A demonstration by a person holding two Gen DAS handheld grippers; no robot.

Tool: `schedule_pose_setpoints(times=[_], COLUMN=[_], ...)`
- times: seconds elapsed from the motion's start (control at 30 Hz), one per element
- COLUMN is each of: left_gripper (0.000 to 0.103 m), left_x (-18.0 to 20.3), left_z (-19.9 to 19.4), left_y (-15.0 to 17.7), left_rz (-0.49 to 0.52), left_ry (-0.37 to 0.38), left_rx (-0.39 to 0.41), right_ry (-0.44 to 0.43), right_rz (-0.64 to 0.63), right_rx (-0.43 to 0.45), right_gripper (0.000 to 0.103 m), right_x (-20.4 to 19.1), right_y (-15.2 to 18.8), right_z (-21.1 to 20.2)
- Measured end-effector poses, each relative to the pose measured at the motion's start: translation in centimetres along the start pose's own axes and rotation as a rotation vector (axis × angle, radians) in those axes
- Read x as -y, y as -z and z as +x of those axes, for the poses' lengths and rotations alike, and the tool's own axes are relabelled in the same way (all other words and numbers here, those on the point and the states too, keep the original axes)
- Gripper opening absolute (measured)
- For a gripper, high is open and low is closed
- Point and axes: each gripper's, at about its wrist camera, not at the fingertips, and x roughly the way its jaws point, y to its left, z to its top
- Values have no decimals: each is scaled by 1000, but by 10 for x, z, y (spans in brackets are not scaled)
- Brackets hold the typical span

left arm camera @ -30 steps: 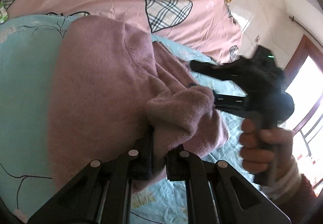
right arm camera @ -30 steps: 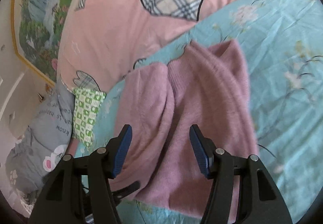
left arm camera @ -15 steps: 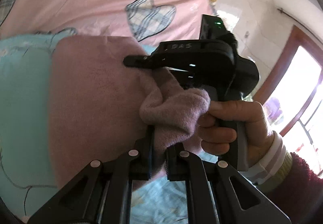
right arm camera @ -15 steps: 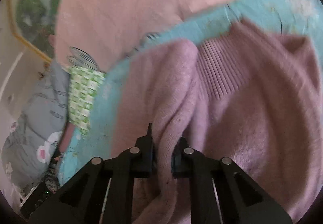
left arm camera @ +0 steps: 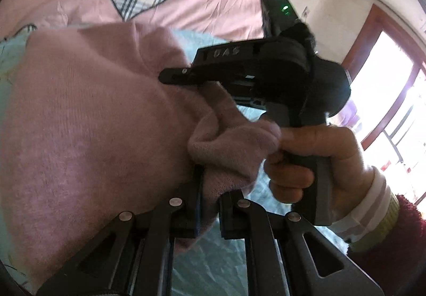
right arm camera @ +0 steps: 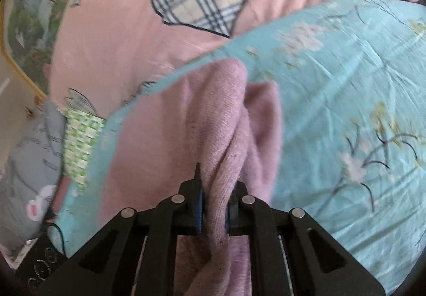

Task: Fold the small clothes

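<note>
I see the mauve knitted sweater [right arm camera: 261, 120] lying on the turquoise floral bedsheet [right arm camera: 346, 82]. Behind it lies the pink quilt with plaid hearts [right arm camera: 111, 37]. Left of it lies a green-checked cloth [right arm camera: 80, 141].

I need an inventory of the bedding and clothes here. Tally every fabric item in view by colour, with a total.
Mauve knit sweater: 1
Pink cover with plaid hearts: 1
Turquoise floral sheet: 1
Grey printed fabric: 1
Green-and-white checked cloth: 1
Total: 5
</note>
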Motion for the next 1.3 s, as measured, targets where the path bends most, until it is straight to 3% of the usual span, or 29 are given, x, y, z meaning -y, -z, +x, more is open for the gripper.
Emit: schedule_pose_setpoints(times=[0.2,0.33,0.5,0.67,0.93,1.1,1.17,1.3], left_gripper=[23,31,54,56,58,66,80,81], left_x=[-10,-8,-26,-68,-100,-112,-115,-126], left_z=[-15,-39,-71,-90,-102,-100,-96,-83], left_y=[5,7,0,-17,-24,-29,-32,-42], left_rz=[-55,-68,-106,-235,-301,-323,-330,-363], left_ry=[46,87,68,58,31,14,-3,-3], left_rx=[-32,-33,3,51,74,71,59,24], right_ry=[31,53,45,38,12,-13,-18,-38], right_rz=[-18,-28,-25,-11,-7,4,7,22], right_rx=[36,80,67,50,35,35,33,10], right_gripper=[34,59,63,64,67,71,73,75], right_x=[-4,-6,-5,0,6,9,10,13], right_y=[7,12,19,22,21,20,20,20], right_z=[-11,-27,-34,-36,-43,-45,-44,-36])
